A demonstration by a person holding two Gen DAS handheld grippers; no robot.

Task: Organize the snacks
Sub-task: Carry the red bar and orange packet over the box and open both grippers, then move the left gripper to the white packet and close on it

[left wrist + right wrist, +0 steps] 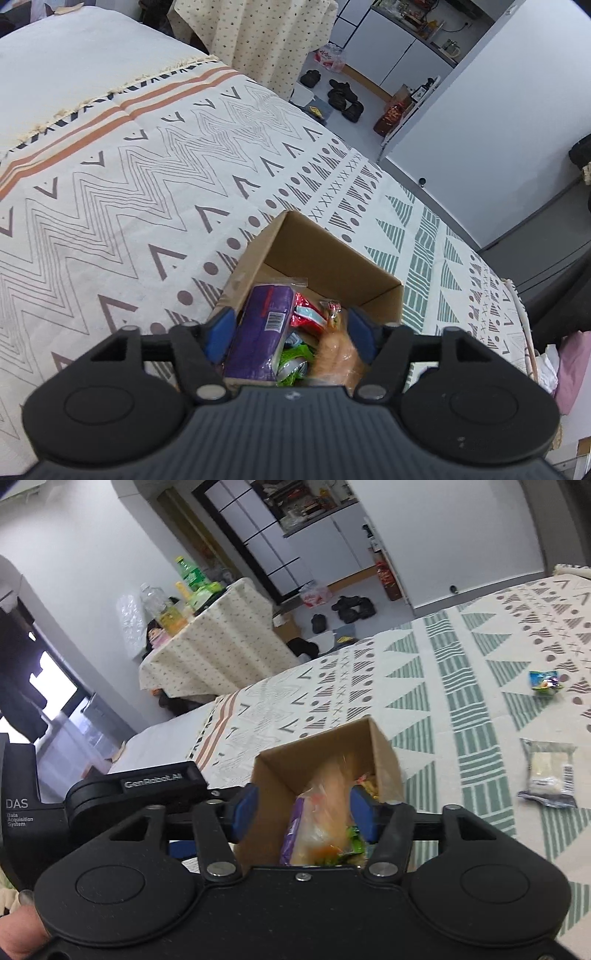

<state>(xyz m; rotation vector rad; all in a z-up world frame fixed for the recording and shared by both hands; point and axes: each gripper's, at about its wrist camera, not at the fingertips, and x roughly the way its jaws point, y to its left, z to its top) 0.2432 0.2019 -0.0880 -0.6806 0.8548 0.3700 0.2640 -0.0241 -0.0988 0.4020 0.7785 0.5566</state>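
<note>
- A cardboard box [314, 266] is seen open-topped on the patterned bedspread [129, 177], with a purple packet [258, 332] lying lengthwise inside, its long axis running away from the left camera, barcode up.
- The left gripper [290, 330] is held over the box's near end, jaws spread, nothing pinched.
- The right gripper [301, 814] is poised over the box, jaws spread astride its wall; an orange clear bag [328, 801] lies between them.
- Two loose snacks, a pale wrapped packet [550, 773] and a small blue-green packet [546, 682], are left well apart on the bedspread.
</note>
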